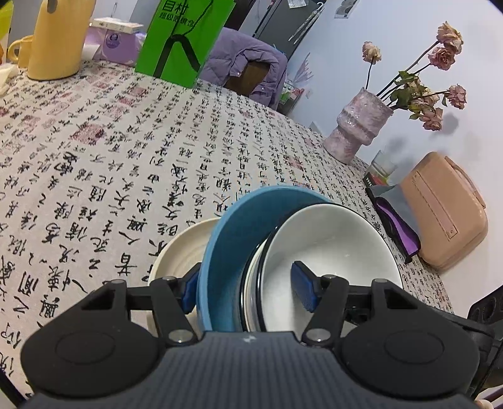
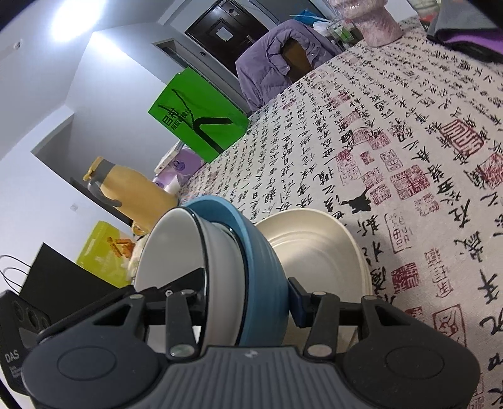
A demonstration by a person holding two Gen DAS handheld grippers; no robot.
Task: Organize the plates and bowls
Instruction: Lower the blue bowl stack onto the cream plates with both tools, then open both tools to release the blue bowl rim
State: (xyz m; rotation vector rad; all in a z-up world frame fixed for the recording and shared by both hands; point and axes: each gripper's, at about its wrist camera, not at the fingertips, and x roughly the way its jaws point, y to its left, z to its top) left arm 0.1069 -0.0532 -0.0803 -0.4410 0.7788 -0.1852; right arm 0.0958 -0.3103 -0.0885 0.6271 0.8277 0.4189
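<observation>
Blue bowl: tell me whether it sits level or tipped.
Tipped. The blue bowl stands nearly on edge, its opening facing sideways, with the white bowl nested inside; beyond it lies the cream plate.

A cloth-covered surface in a pale-walled room

The surface [image 1: 132, 132] wears a cloth printed with black calligraphy and red seals. At its far edge a chair [image 1: 251, 78] is draped with a purple jacket [image 1: 239, 56]. A pale blue wall [image 1: 393, 63] stands behind a pink vase [image 1: 358, 126] of dried roses. In the right wrist view, a dark door [image 2: 226, 31] shows beyond, and bright light glares on the ceiling [image 2: 72, 19].
</observation>
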